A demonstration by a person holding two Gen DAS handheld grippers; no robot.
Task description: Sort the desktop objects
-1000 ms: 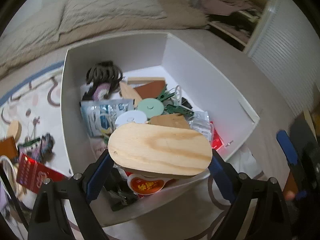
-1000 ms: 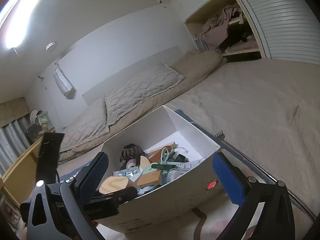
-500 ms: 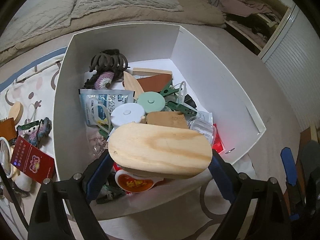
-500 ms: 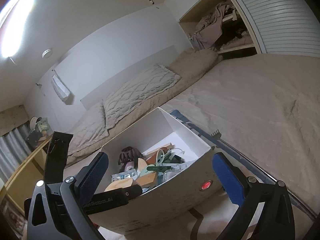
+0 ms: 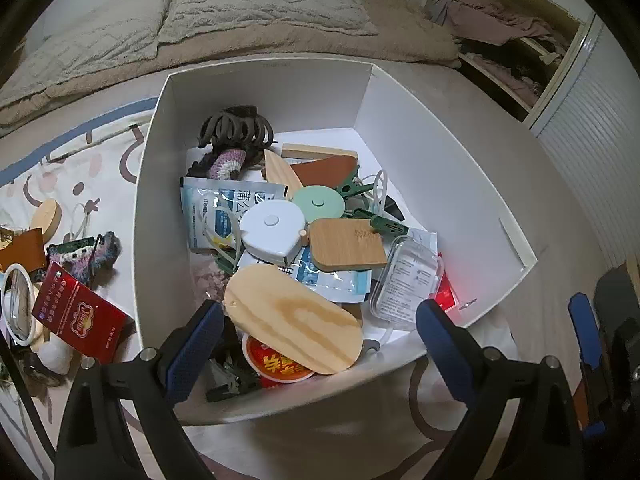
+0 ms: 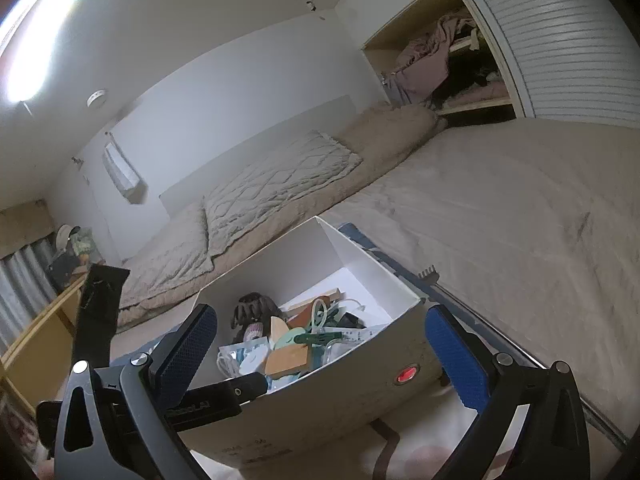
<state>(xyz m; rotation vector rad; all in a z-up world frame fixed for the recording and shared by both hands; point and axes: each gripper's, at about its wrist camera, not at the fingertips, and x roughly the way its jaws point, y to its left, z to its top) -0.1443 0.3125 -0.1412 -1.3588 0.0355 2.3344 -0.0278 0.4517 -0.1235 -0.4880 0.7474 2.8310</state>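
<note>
While the oval pale wooden board (image 5: 294,324) lies loose on the heap at the near edge of the white cardboard box (image 5: 460,184), resting partly on a red-lidded round tub (image 5: 278,364), the left tool (image 5: 316,344) is seen spread wide and empty. Half a second ago the board was clamped flat between those blue pads; now it has been let go. Stiff, light and smooth it is judged, best taken across its narrow width. The right tool (image 6: 320,356) is held wide open beside the box, nothing gripped. A red paper packet (image 5: 76,320) is left outside on the patterned sheet (image 5: 80,168).
</note>
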